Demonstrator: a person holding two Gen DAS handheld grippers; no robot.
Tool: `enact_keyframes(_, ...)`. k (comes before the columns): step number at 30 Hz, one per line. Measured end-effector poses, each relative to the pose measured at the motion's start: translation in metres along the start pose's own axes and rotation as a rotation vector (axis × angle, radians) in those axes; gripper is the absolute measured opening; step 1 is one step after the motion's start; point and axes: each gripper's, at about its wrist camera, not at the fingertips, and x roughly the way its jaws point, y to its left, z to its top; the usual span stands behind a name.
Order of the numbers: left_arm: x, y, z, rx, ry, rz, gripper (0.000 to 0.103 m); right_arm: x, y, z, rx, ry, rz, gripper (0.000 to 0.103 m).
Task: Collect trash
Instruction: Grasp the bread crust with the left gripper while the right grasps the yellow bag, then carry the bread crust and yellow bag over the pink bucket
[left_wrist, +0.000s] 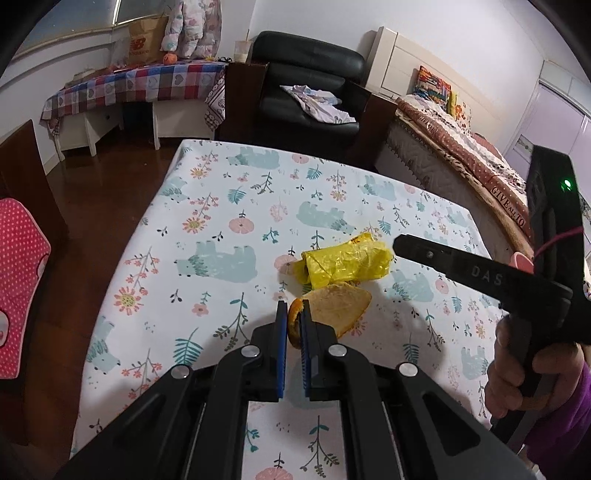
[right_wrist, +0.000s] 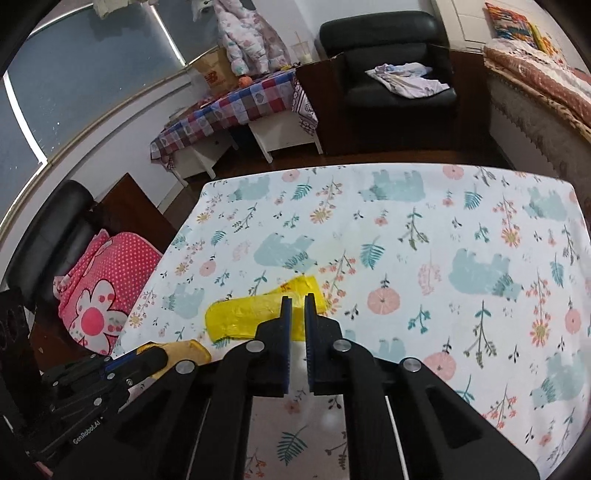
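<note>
A curved piece of orange peel (left_wrist: 336, 306), pale inside and orange outside, is lifted a little off the floral tablecloth (left_wrist: 207, 229). My left gripper (left_wrist: 293, 310) is shut on its left edge. Just beyond it lies a crumpled yellow plastic bag (left_wrist: 347, 264). From the right, my right gripper (left_wrist: 397, 245) reaches the bag's right end. In the right wrist view the right gripper (right_wrist: 297, 304) has its jaws narrow, with the yellow bag (right_wrist: 236, 317) pinched between the blue pads. The left gripper (right_wrist: 147, 360) and the peel (right_wrist: 188, 350) show at the lower left.
A person's hand (left_wrist: 517, 369) grips the right tool's handle. A black armchair (left_wrist: 306, 74) with clothes stands beyond the table, with a bed (left_wrist: 461, 140) to the right. A pink dotted cushion (right_wrist: 99, 295) lies on a dark chair at the table's left edge.
</note>
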Motion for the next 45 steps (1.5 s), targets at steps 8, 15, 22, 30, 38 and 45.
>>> enact_keyframes(8, -0.007, 0.011, 0.002, 0.012, 0.011, 0.035, 0.006, 0.017, 0.047, 0.014, -0.355, 0.088, 0.102, 0.05)
enact_keyframes(15, -0.001, 0.026, 0.006, -0.028, 0.023, 0.074, 0.006, 0.038, 0.059, 0.008, -0.54, 0.134, 0.004, 0.05)
enact_keyframes(22, -0.001, 0.027, 0.009, -0.032, 0.017, 0.081, 0.006, 0.038, 0.062, -0.001, -0.572, 0.12, -0.047, 0.012)
enact_keyframes(30, -0.014, 0.016, 0.018, -0.023, -0.028, 0.077, 0.006, -0.013, 0.053, -0.003, -0.436, -0.008, -0.04, 0.004)
enact_keyframes(38, -0.027, -0.021, 0.03, 0.034, -0.08, 0.045, 0.006, -0.078, 0.022, -0.012, -0.216, -0.125, -0.022, 0.004)
enact_keyframes(45, -0.027, -0.067, 0.036, 0.104, -0.105, 0.004, 0.006, -0.13, -0.015, -0.024, -0.086, -0.205, -0.065, 0.004)
